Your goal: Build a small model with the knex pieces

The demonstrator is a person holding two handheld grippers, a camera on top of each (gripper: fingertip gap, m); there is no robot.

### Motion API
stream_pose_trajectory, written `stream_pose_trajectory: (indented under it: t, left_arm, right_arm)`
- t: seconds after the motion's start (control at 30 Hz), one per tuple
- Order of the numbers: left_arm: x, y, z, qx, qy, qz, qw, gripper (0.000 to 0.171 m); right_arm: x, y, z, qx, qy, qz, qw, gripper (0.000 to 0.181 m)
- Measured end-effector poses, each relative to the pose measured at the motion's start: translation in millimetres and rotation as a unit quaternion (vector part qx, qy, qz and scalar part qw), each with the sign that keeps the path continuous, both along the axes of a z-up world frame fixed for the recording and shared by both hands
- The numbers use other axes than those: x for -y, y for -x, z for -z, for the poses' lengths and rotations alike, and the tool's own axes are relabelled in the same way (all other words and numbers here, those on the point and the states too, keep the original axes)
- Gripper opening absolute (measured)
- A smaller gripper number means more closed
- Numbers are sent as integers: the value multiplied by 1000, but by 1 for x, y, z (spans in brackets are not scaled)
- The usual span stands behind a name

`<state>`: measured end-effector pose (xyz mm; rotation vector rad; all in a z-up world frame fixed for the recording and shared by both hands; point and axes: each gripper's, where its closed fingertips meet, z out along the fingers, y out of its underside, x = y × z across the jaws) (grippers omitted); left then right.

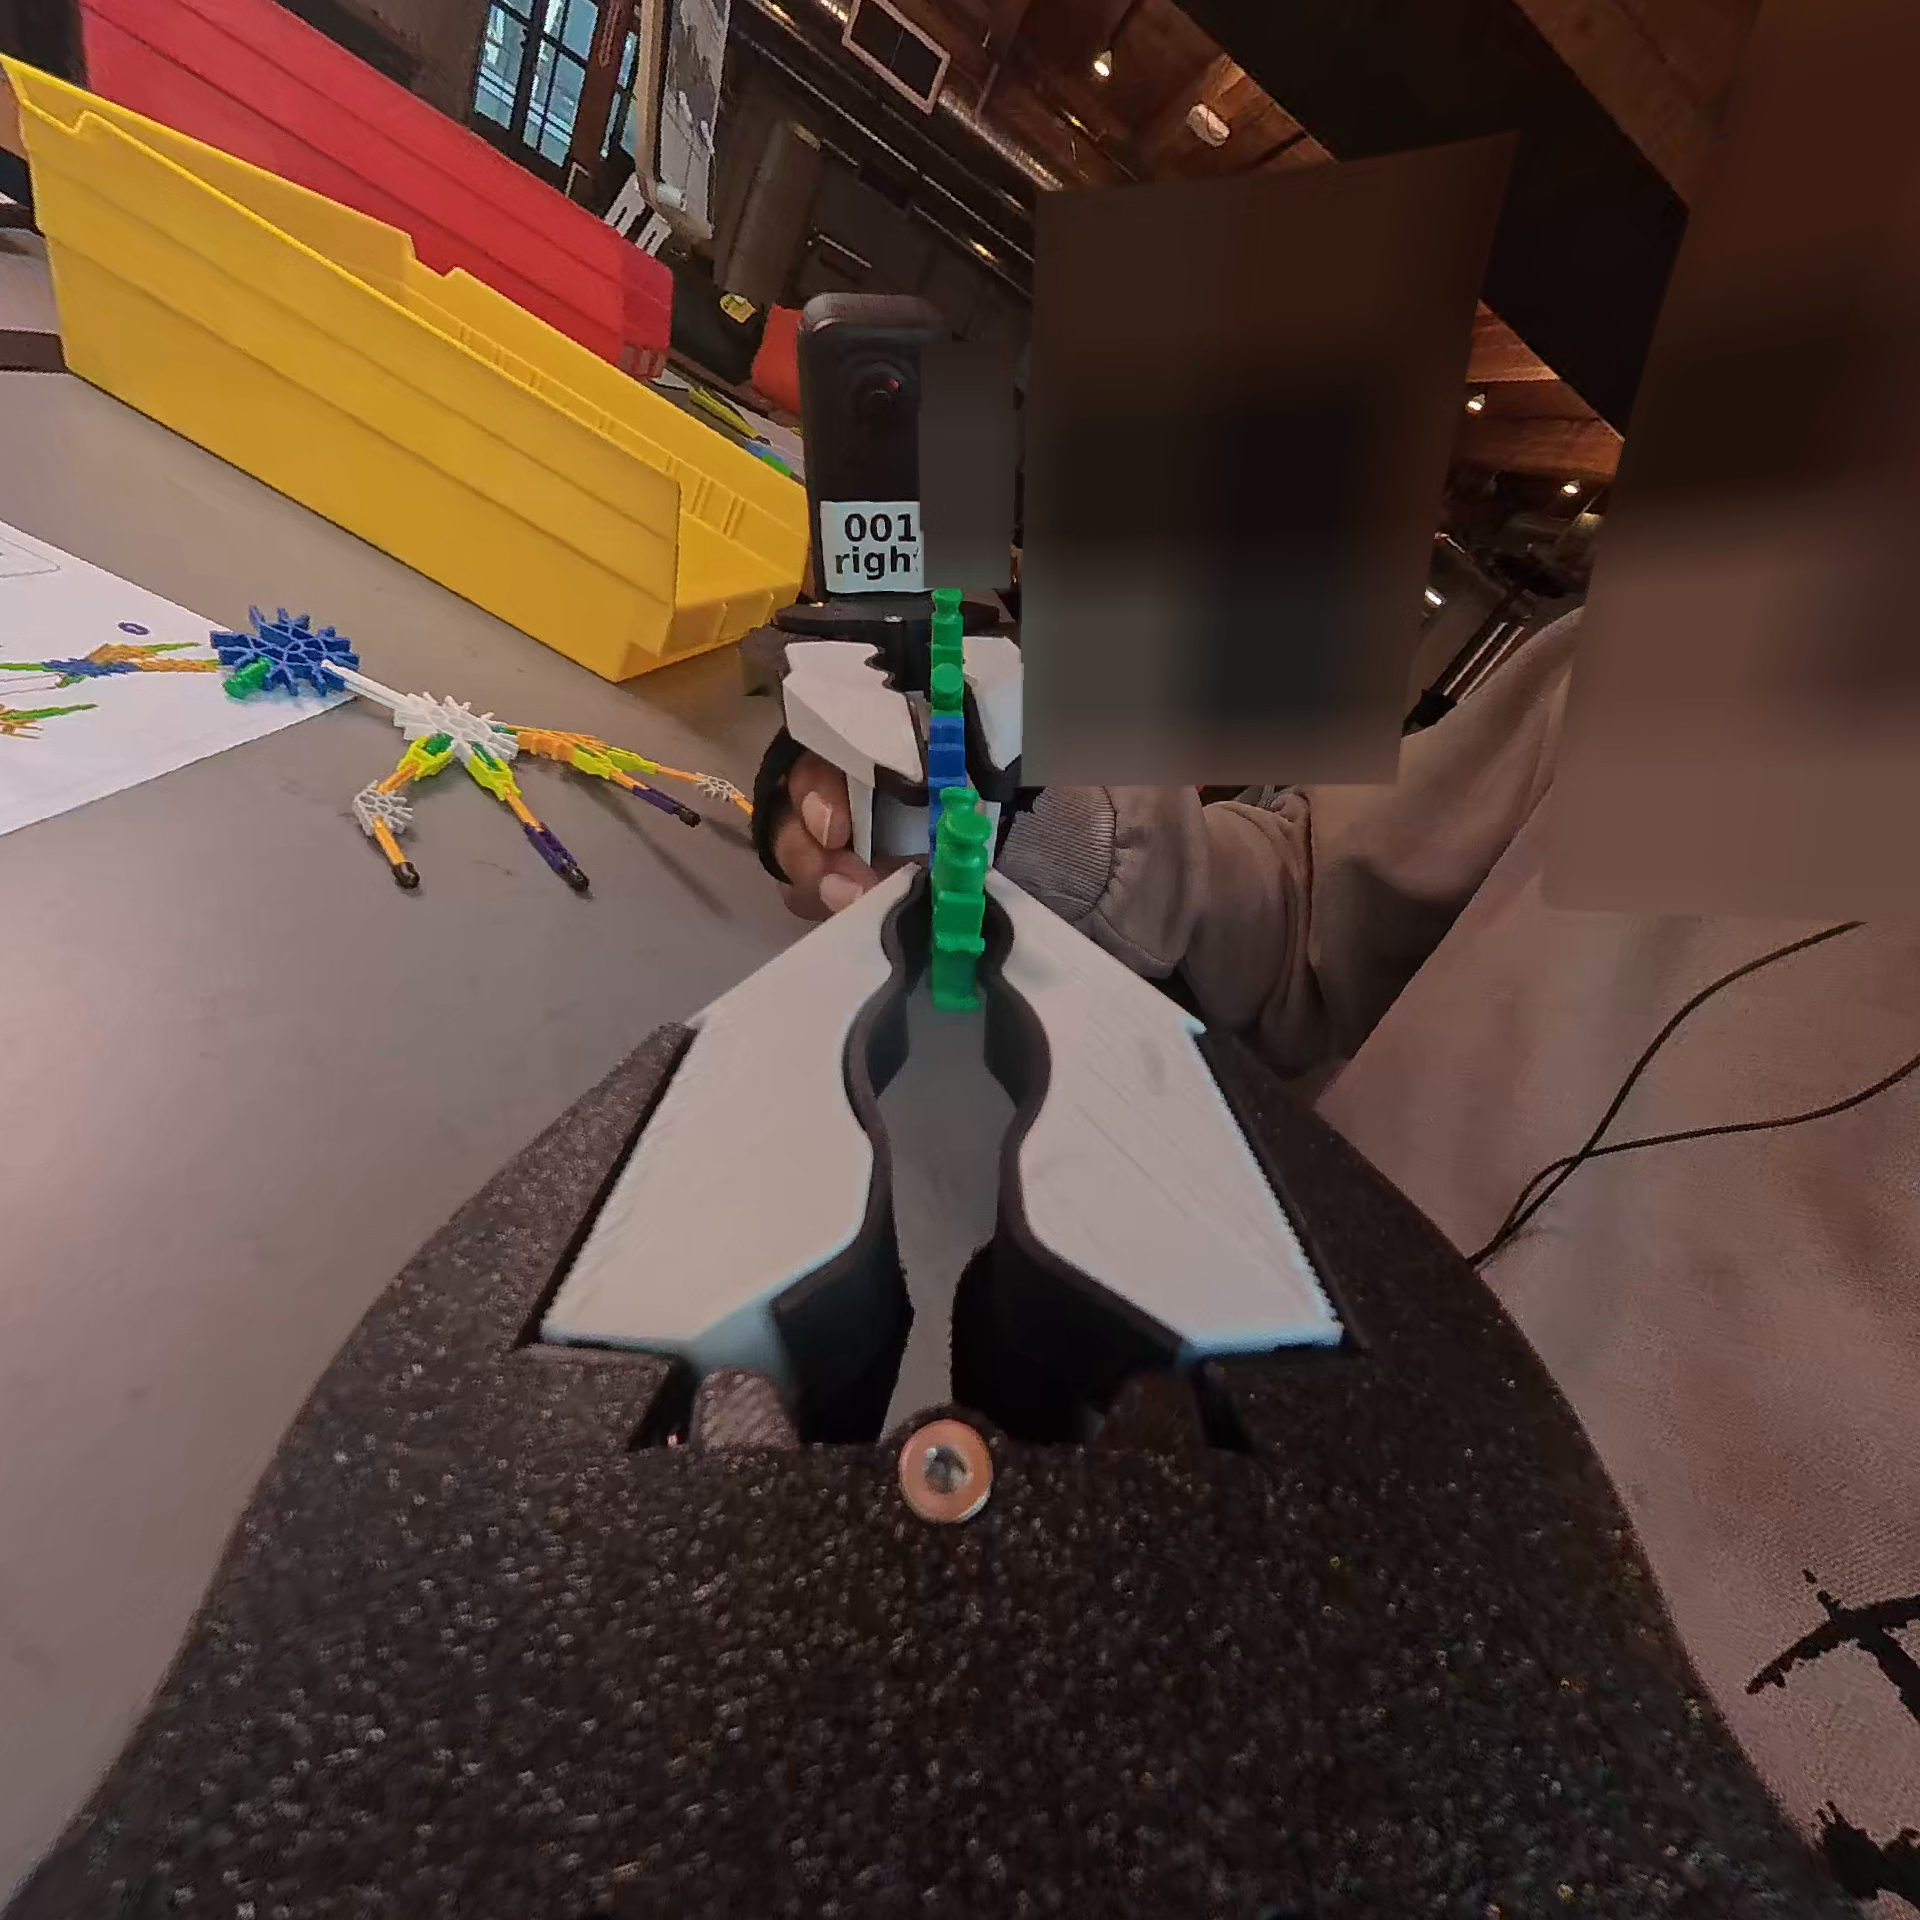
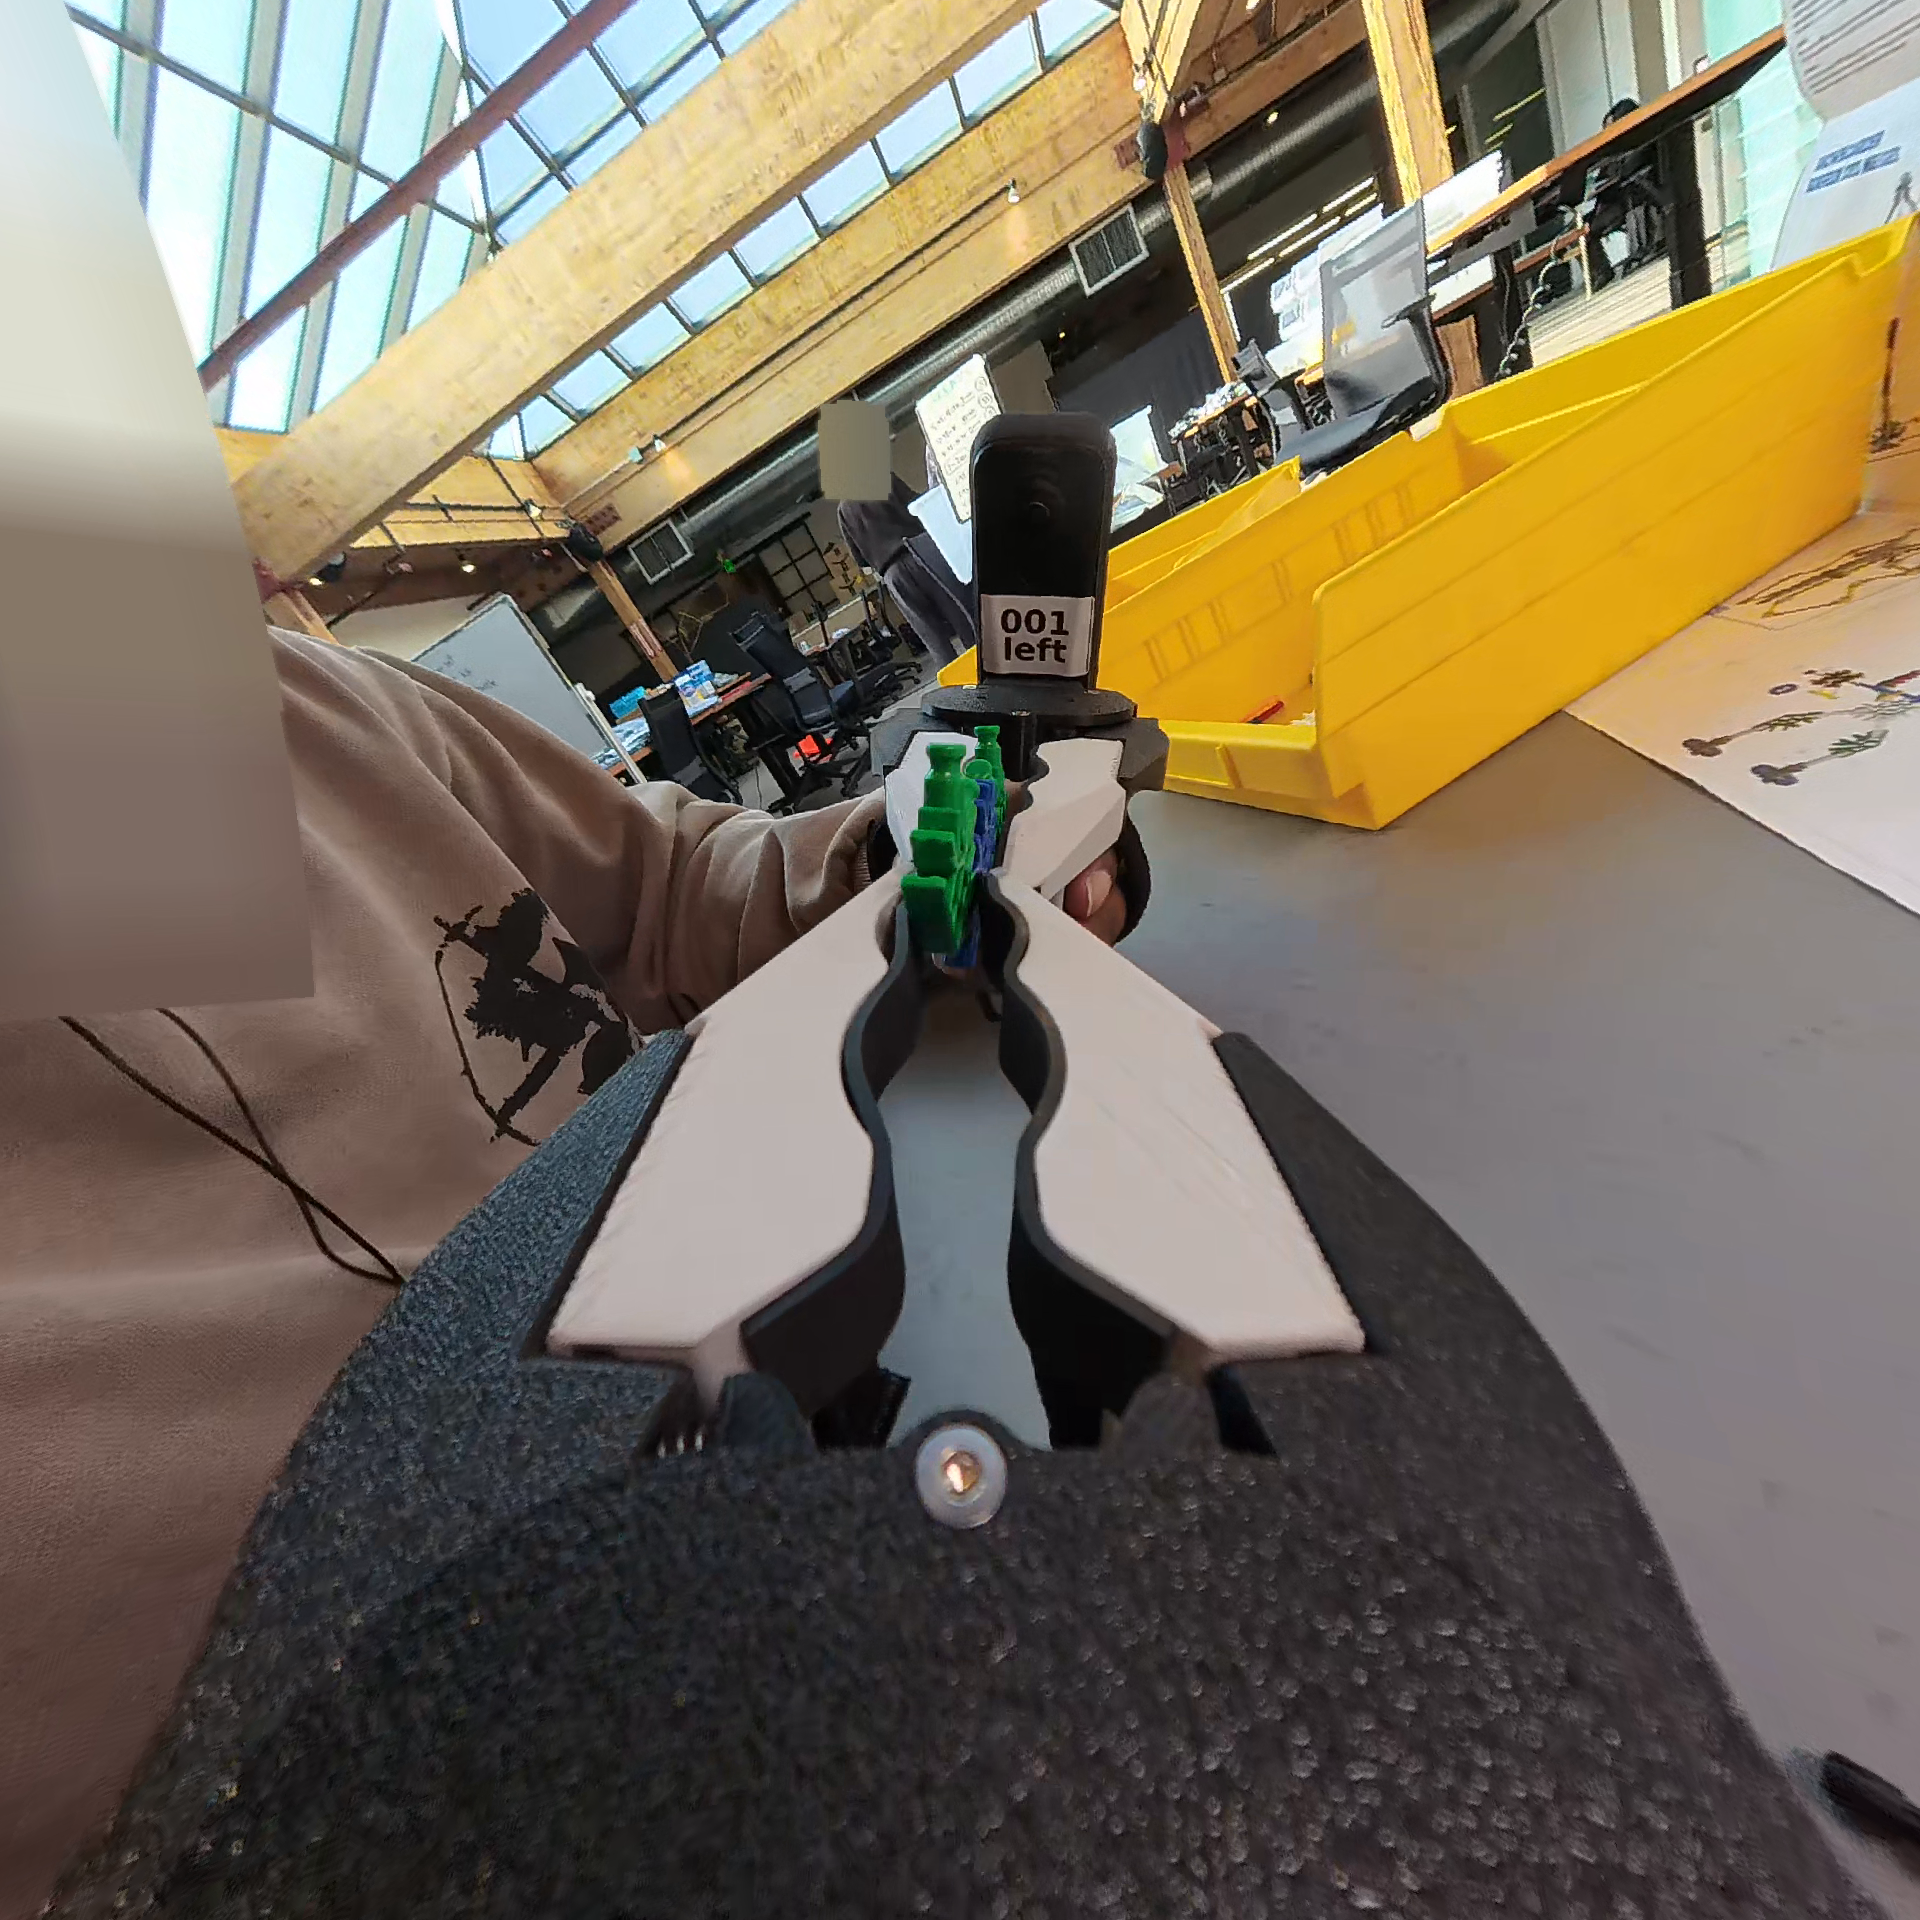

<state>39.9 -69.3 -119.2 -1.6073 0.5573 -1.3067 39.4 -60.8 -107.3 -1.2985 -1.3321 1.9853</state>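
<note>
Overhead, timber beams and skylights span a big workshop, and below them a grey table (image 1: 260,1039) carries everything. Largest on it is the yellow bin (image 1: 395,416), with a red bin (image 1: 364,177) behind it. Just in front of the yellow bin lies a printed instruction sheet (image 1: 94,686), and overlapping the sheet's near corner is a finished construction-toy assembly (image 1: 468,738): a blue snowflake connector, a white one, and yellow, orange and purple rods fanning out.

Well in front of the yellow bin, above the table, the two hand-held tools face each other tip to tip. The left gripper (image 1: 948,904) is closed on the lower green rod (image 1: 956,914) of a small piece. The right gripper (image 2: 961,914) is clamped on the same piece from the other side, at the blue connector (image 1: 943,753) and green rods beside it. A second green rod (image 1: 945,644) sticks up past the connector.

Judging by this, the rods already sit in the connector and the small piece is not yet joined to the assembly on the sheet.
</note>
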Motion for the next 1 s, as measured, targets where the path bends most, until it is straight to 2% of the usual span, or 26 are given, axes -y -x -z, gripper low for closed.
stream_pose_trajectory:
  t: [0.13,0.33,0.43,0.53,0.63,0.7,0.9,1.0]
  left_arm:
    - [-3,5,2,-4,7,-5,1000,5]
    - [-3,19,13,-30,44,-8,999,6]
    - [-5,23,14,-14,65,-14,998,7]
    - [-6,27,-2,32,43,-24,998,8]
    - [-1,23,-21,69,6,-20,997,28]
    - [1,16,-23,67,-5,-21,997,29]
    - [1,14,-15,36,11,-26,999,5]
    - [4,12,-6,-8,14,-17,1000,5]
  right_arm:
    - [-7,1,1,4,-21,21,1000,9]
    - [-13,2,10,31,-117,67,990,5]
    - [-13,4,9,27,-147,84,985,5]
    - [-12,7,-4,2,-128,102,987,5]
    - [-5,11,-16,-28,-67,92,993,5]
    - [1,16,-16,-31,-51,83,995,5]
    - [9,20,-2,-2,-72,67,995,6]
    - [8,16,5,10,-122,66,990,8]
